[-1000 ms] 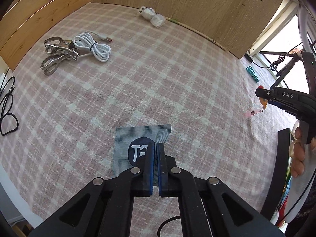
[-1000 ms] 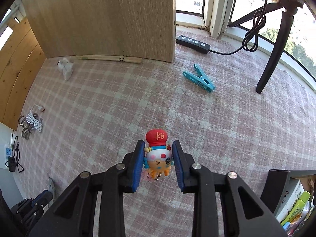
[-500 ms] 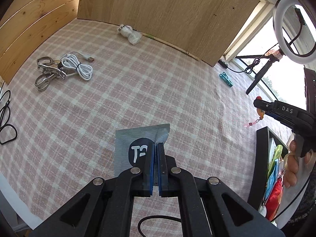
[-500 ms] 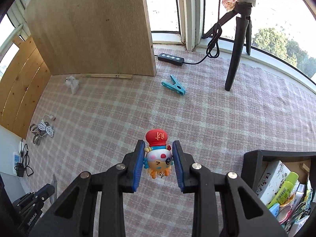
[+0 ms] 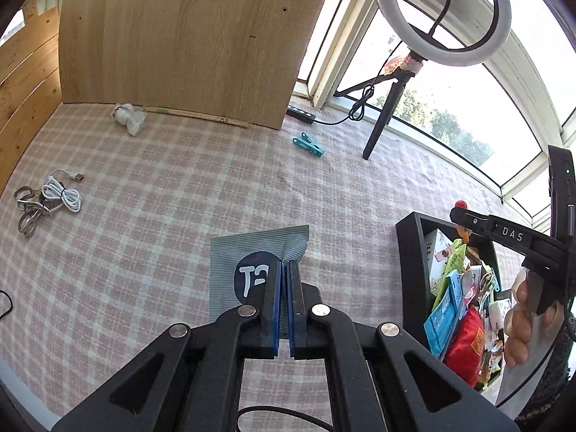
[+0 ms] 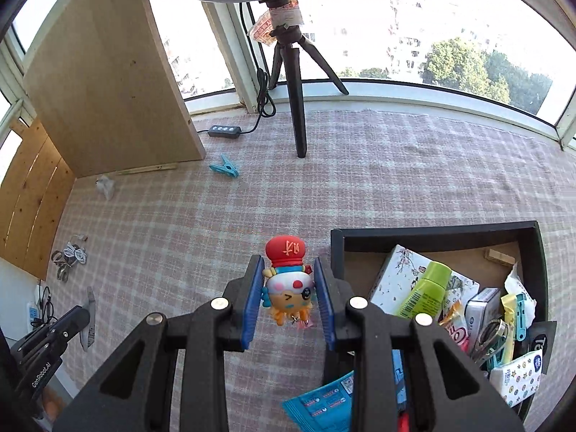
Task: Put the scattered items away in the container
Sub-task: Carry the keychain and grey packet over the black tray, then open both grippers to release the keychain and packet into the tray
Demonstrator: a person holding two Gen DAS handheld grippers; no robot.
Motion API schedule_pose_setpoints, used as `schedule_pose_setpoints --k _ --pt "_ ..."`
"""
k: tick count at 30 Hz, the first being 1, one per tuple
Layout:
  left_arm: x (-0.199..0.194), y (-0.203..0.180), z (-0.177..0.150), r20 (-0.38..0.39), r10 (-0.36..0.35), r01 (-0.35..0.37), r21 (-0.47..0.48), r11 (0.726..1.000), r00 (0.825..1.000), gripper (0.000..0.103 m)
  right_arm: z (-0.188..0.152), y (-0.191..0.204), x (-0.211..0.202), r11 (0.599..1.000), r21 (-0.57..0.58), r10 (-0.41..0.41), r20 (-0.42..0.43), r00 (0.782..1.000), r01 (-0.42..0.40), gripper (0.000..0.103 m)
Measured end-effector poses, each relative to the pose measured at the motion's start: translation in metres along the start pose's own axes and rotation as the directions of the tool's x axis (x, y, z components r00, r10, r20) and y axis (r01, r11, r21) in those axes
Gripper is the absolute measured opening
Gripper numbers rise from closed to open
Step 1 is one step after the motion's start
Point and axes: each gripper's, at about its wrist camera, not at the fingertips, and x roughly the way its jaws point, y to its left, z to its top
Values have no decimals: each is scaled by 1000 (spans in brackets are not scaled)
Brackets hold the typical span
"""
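Beside the black open-topped storage box (image 6: pixel 435 232), just off its left wall, the right gripper (image 6: pixel 288 289) pinched a small cartoon figurine with a red cap (image 6: pixel 288 280), tilted steeply down. Farther left of the box (the less near hand), the left gripper (image 5: pixel 284 280) clamped a flat grey striped sachet (image 5: pixel 248 252).

A ring light (image 5: pixel 442 14) on a tripod (image 6: pixel 293 82) stands upper right; a wood board (image 5: pixel 180 36) leans upper left.
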Motion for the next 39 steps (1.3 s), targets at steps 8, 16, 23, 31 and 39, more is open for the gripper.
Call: schedule_pose_setpoints --k 8,16,23,31,39 --pt "14 -113 -3 -32 -130 134 177 975 991 2 -25 -97 -33 986 139 -100 16 995 97 28" --pt "32 -223 -11 -86 -208 225 329 917 974 2 -38 -172 -56 959 232 -169 5 986 163 28" --pt "48 -291 -7 -115 -237 263 400 878 965 2 -42 -209 -63 946 274 -182 -2 983 175 28" --pt "70 -338 -1 -143 -247 285 439 852 958 2 -37 -237 -65 937 307 -171 -4 985 164 28" --pt "89 -351 8 -186 -244 301 417 858 952 13 -29 -249 -61 938 315 -147 -18 989 145 40"
